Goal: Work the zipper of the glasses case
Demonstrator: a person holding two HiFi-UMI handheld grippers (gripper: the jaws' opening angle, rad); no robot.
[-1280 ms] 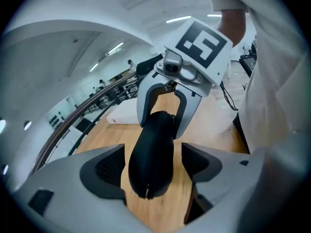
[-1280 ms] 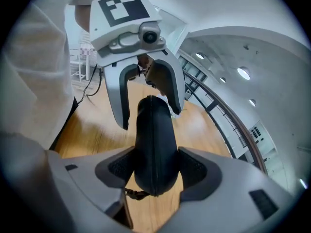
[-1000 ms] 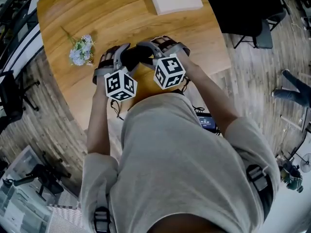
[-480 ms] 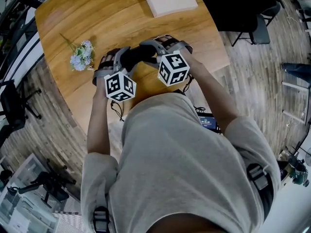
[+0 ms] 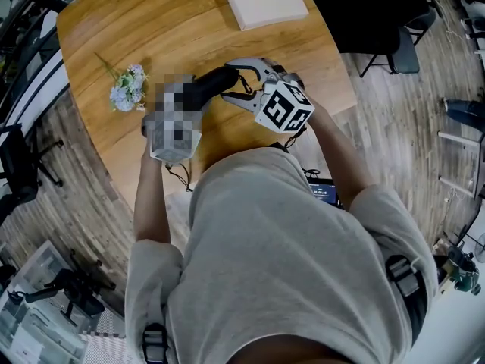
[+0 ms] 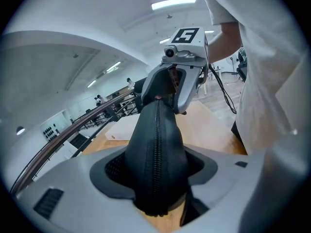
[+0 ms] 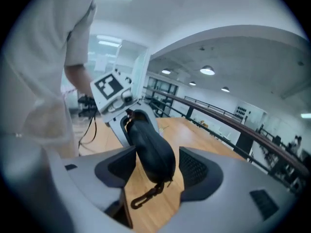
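- Flowers at 9 o'clock on the table, well apart from the work. Ignore.
- Left claw: jaws have just been closing in and are now clamped on the glasses case, pads on both flanks. The case looks held off the wood, spanning between my two claws.
- Zipper runs dead centre between my left pads, 6 to 12 o'clock, facing that camera. Pads are off the teeth, so keep it that way.
- Right claw: jaws apart, straddling the other end of the case, not pinching it. A black loop hangs there at 6 o'clock. Probably the pull, can't confirm.
- Plan: nip the pull only, not the shell. Draw straight along the seam toward the left claw. Left holds firm with no roll, or I expect the slider to bind.
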